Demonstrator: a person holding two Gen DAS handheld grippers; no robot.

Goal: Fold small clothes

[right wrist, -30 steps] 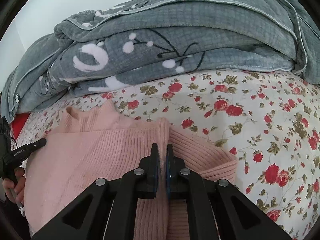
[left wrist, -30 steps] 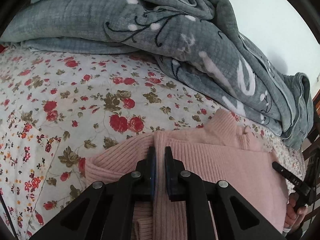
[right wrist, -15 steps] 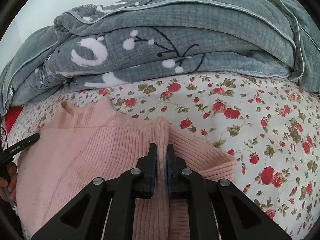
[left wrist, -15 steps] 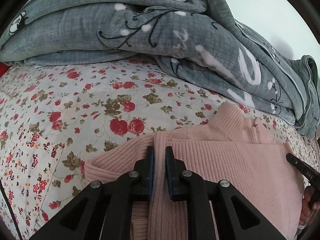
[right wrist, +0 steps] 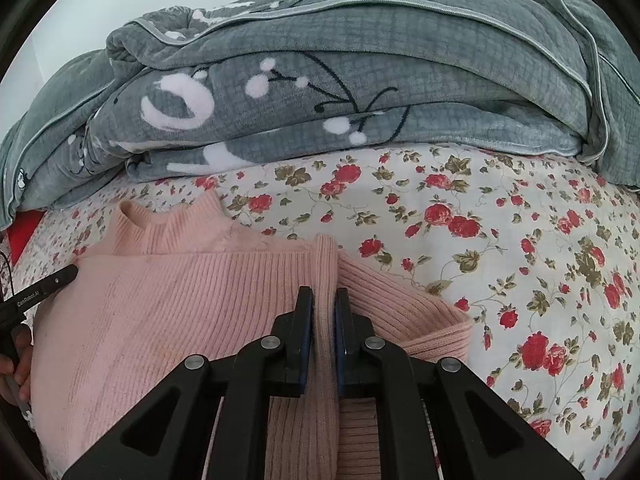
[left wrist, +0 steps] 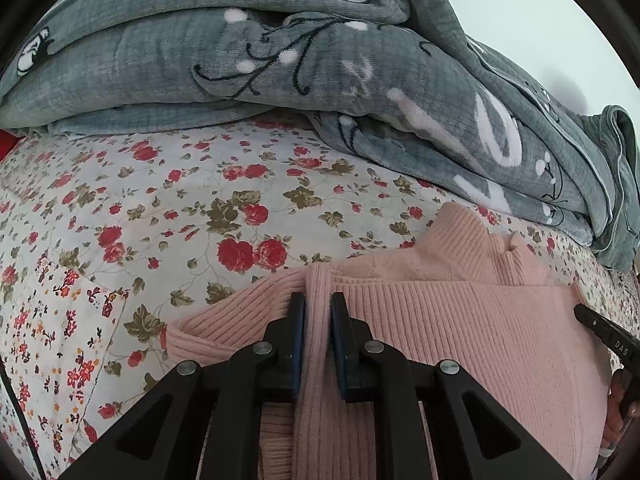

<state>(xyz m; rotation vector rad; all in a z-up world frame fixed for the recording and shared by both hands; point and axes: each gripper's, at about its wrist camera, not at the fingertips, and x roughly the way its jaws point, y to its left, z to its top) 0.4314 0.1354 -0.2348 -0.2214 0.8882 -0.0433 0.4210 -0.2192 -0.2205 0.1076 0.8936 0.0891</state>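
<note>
A ridge of the pink sweater (left wrist: 460,332) is pinched in the left tongs (left wrist: 318,320), jaws narrow with knit between them; another ridge of it is clamped likewise in the right tongs (right wrist: 324,312). The sweater lies on the bed (left wrist: 168,200), collar toward 12 o'clock, with a lower panel apparently folded up over the chest and a sleeve cuff splayed out at each side.

The likeliest failure is judged to be slippage: only a thin pleat is held by each pair, and the ribbed knit stretches, so an uneven pull between the two sides could skew the fold or drag the layer beneath along with it. If more than one layer has been caught, the fold may be bunched rather than laid flat; how many layers are gripped cannot be told. The loose cuffs may be left sticking out of the finished shape.

A heaped grey blanket (left wrist: 280,60) lies at 12 o'clock, just beyond the collar, so little room is left for sliding the sweater forward
</note>
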